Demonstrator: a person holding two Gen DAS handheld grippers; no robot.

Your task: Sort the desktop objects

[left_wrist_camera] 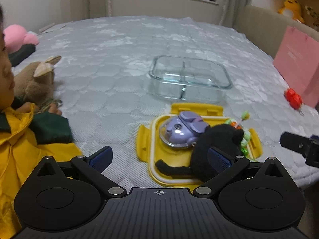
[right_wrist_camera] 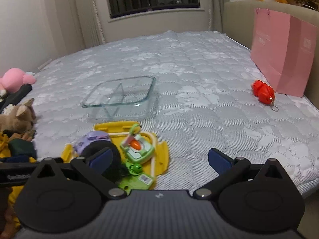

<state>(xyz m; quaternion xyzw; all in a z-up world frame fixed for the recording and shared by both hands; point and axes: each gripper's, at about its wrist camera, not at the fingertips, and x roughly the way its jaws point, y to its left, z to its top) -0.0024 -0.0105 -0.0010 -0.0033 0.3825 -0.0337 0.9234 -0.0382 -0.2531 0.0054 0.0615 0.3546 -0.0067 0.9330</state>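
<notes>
On the grey mattress (right_wrist_camera: pixel 199 103) stands the glass container (right_wrist_camera: pixel 119 97) w/ two compartments, both seem empty, and just in front of it lies the yellow lid (left_wrist_camera: pixel 147 139) which carries the black plush cat (left_wrist_camera: pixel 215 149), purple toy (left_wrist_camera: pixel 179 131) and green toys (right_wrist_camera: pixel 137 151). Left gripper (left_wrist_camera: pixel 159 159) and right gripper (right_wrist_camera: pixel 159 159) both hold nothing, fingers spread wide. I judge sorting is at its start; next move probably: left gripper goes fwd around the cat, closes, carries it to one compartment.
</notes>
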